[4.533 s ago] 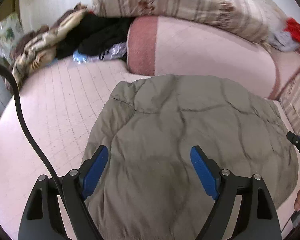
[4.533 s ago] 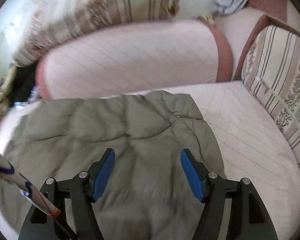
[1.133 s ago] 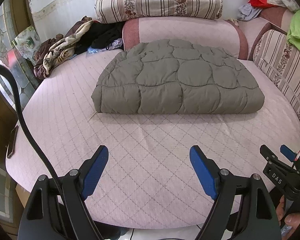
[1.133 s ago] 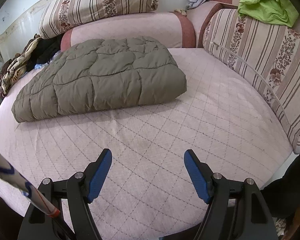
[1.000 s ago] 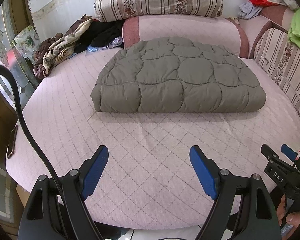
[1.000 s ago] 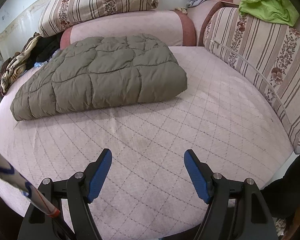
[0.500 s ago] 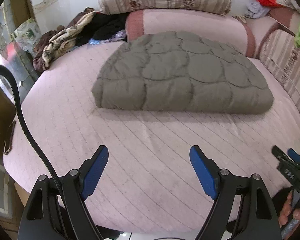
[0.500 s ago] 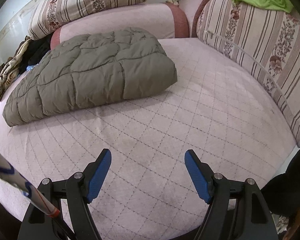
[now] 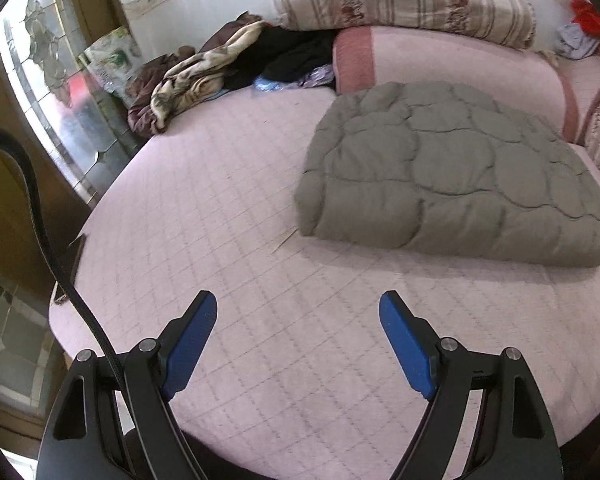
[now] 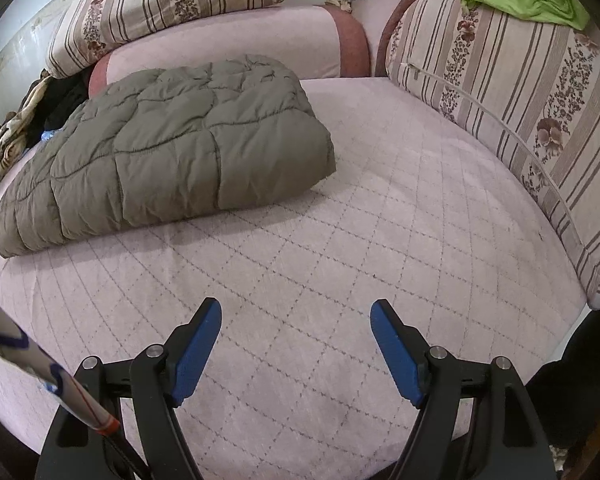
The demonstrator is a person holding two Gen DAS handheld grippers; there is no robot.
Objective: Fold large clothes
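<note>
Both jaws wide apart, empty, above pink mattress (image 10: 380, 220), clear of folded jacket (image 10: 172, 148).

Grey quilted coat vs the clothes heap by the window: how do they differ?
The coat is folded into one flat, tidy block; the heap is crumpled and unfolded. The coat is a single plain olive-grey piece; the heap mixes brown, cream-patterned and black garments. The coat lies out on the open bed; the heap is bunched at the bed's far edge near the window. Both rest on the bed, and neither is touched by a gripper.
</note>
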